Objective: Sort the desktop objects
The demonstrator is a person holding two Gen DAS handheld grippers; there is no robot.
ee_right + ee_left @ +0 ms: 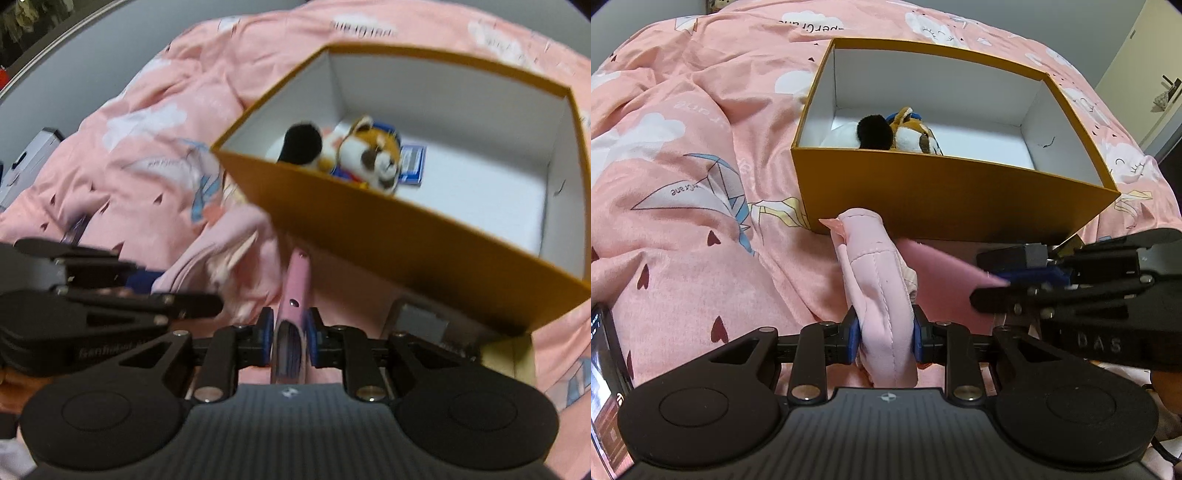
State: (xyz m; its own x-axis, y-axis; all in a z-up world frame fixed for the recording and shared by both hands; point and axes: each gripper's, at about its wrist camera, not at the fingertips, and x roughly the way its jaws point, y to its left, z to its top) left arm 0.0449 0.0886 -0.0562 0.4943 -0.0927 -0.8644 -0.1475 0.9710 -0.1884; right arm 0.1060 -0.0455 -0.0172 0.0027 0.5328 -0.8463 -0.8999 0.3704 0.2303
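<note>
Pouch (882,291), pink padded fabric w/ stitched seams, sits upright between the blue pads of the left gripper (885,341). Pads press both sides, jaws narrowed onto it, so it's gripped. It stands just in front of the yellow box (945,195), above the pink bedsheet (683,155).

Right gripper (290,338): jaws nearly together around a thin pink flat item (297,280), seen edge-on, dark inner face near the camera. Pads sit right against its sides, looks clamped. Can't tell what the item is; view is motion-blurred. Its far end points at the box's near wall. In the left wrist view the right gripper (1008,282) comes in from the right edge, with the same pink sheet-like item (945,269) running from its tips toward the pouch.

Box is open-topped, white inside, resting on the sheet. Inside, at the left end: black fluffy ball (301,144), plush toy (376,155) in orange/white/brown w/ a face, and a blue card-like pack (412,166) flat on the floor beside the plush. Rest of the box floor is bare white.

Grey/black small device (421,317) lies by the box's near right corner, partly hidden. Phone (605,354) w/ lit screen at the left edge of the left wrist view.
</note>
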